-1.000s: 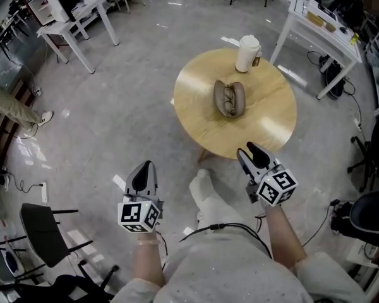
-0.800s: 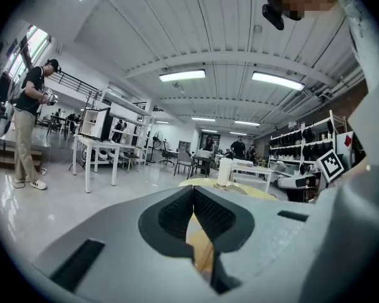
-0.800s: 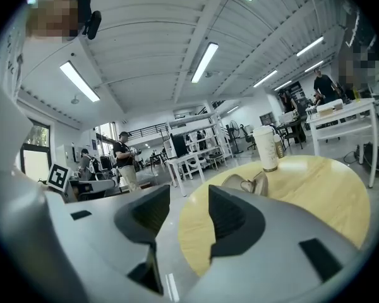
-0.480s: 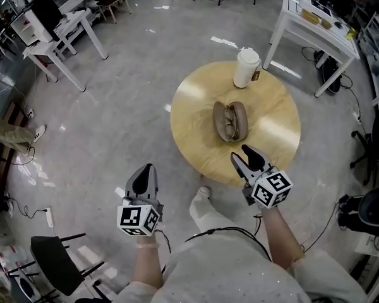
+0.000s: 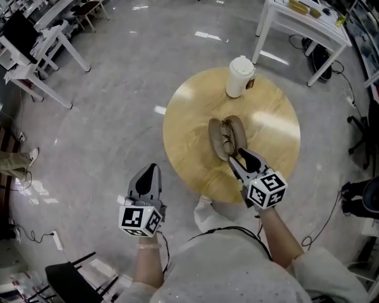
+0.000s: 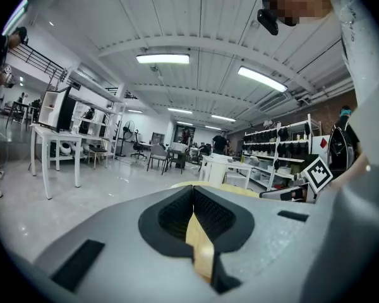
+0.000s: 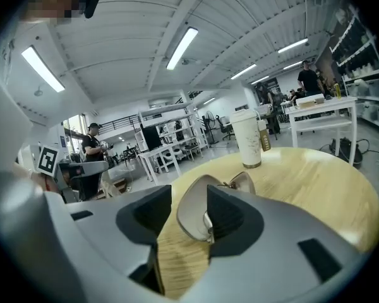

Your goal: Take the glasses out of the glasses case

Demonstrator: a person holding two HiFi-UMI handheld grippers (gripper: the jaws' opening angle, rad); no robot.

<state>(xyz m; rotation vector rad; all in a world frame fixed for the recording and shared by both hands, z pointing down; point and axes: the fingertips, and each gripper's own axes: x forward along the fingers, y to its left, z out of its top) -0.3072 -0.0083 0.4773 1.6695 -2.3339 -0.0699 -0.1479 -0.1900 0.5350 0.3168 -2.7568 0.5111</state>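
Right gripper [image 5: 239, 158], jaws wide yet lately narrowing, empty, just short of open glasses case [image 5: 226, 134].

Bare tabletop [image 5: 183, 137] lies open left and right of the glasses case [image 5: 226, 136]; a paper cup [image 5: 239, 76] stands behind it, near the far rim.

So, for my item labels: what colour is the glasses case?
Greyish beige glasses case; the head view shows it best.

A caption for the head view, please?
Right gripper, jaws just eased inward but open and empty, poised at the open glasses case on a round table; left gripper shut, held back.
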